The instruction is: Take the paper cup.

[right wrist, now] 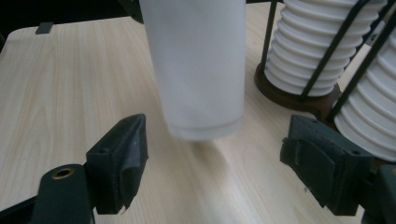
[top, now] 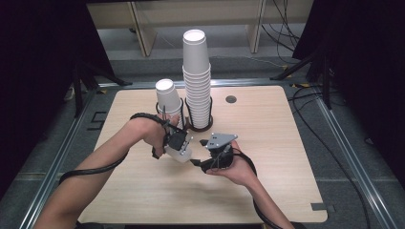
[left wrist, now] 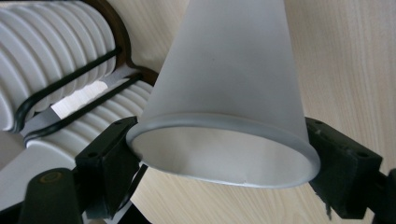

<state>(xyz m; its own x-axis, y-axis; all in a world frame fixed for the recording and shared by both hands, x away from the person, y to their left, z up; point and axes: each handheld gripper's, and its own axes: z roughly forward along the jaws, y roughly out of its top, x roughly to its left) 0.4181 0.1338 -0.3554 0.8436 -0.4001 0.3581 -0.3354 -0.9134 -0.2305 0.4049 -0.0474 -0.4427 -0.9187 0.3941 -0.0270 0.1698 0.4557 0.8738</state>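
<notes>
My left gripper [top: 180, 144] is shut on the rim of a single white paper cup [top: 184, 155], held tilted just above the wooden table [top: 277, 143]. In the left gripper view the cup [left wrist: 229, 70] points away, its open mouth toward the camera, and both black pads [left wrist: 109, 161] press on the rim. My right gripper [top: 198, 162] faces it from the right. In the right gripper view the cup's closed base [right wrist: 198, 70] hangs ahead of the right gripper [right wrist: 215, 158]. Its jaws stand open and apart from the cup.
Behind the hands a dark wire holder [top: 198, 126] carries a tall stack of white cups [top: 197, 81] and a shorter stack [top: 168, 98] to its left. A round grommet [top: 231, 99] sits in the tabletop. Cables and dark curtains surround the table.
</notes>
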